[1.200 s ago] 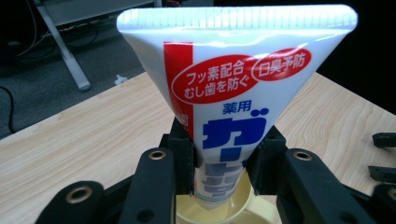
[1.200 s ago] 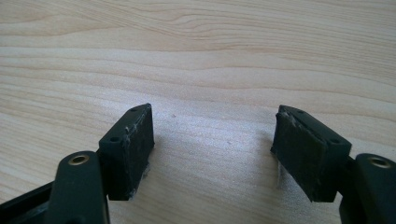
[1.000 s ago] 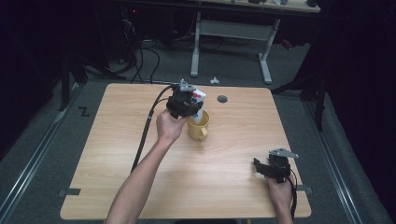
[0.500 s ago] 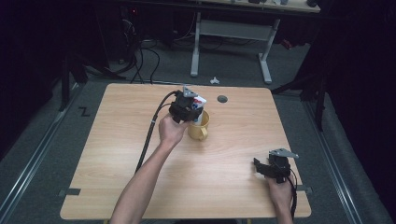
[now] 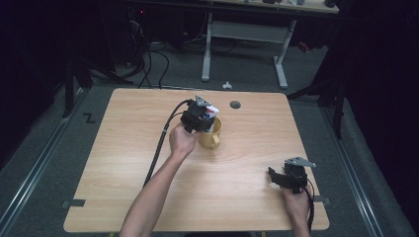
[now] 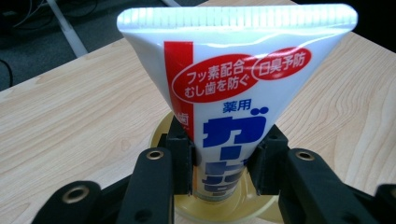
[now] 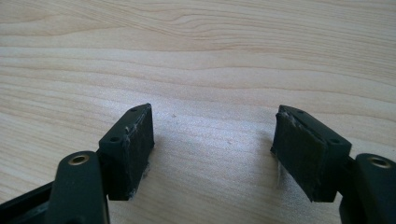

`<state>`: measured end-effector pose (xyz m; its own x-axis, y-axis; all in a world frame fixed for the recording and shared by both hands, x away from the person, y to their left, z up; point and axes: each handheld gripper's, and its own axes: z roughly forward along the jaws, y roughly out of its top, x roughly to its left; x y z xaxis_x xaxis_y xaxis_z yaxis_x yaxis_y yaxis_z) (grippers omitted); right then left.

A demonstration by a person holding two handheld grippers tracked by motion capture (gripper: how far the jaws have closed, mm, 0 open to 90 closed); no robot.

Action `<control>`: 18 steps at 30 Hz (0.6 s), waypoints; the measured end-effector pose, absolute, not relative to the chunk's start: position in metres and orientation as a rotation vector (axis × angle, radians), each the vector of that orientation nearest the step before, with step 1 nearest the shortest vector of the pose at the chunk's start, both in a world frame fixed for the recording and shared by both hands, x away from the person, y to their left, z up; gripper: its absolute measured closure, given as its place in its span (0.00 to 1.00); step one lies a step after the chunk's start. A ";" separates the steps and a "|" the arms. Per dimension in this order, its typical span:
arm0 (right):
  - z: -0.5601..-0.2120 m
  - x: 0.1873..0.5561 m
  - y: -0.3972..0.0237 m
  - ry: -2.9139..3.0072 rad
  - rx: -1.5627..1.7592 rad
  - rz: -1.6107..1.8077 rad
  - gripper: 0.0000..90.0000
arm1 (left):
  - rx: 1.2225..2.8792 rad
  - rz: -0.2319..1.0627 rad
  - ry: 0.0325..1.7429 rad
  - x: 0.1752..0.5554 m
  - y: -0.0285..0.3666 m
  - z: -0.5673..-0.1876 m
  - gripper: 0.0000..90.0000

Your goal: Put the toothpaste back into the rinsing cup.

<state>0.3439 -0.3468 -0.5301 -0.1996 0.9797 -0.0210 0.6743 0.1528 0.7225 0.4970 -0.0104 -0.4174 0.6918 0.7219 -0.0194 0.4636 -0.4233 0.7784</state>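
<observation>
Wooden table (image 5: 123, 163) w/ light grain takes up most of the high view; dark floor around it and a grey-legged desk frame (image 5: 244, 37) behind. Small round dark grommet (image 5: 235, 104) sits near the far edge. Yellow mug (image 5: 211, 136) stands upright approx. mid-table toward the far side, handle facing the person. Left gripper (image 5: 200, 118) is right over the mug, clamped on a white toothpaste tube (image 6: 233, 93) w/ red and blue print; tube is vertical, crimped flat end up, lower end down inside the mug's mouth. In the left gripper view both pads press the tube's sides, yellow rim visible beneath. Right gripper (image 5: 289, 177) is near the front right corner, well apart from the mug; in the right gripper view its jaws stand wide apart, nothing btw them, just above bare wood.
</observation>
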 end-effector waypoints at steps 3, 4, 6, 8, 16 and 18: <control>-0.530 0.344 -0.347 1.940 1.571 0.809 0.32 | 2.098 0.404 0.913 0.499 -0.013 -0.421 0.73; -0.530 0.344 -0.347 1.940 1.571 0.809 0.32 | 2.098 0.404 0.913 0.499 -0.013 -0.421 0.73; -0.530 0.344 -0.347 1.940 1.571 0.810 0.32 | 2.104 0.405 0.916 0.500 -0.014 -0.423 0.73; -0.530 0.344 -0.347 1.940 1.570 0.810 0.32 | 2.108 0.405 0.918 0.500 -0.014 -0.424 0.73; -0.530 0.344 -0.347 1.940 1.571 0.810 0.32 | 2.121 0.406 0.927 0.502 -0.015 -0.429 0.72; -0.530 0.344 -0.347 1.940 1.571 0.810 0.32 | 2.120 0.398 0.927 0.502 -0.015 -0.431 0.72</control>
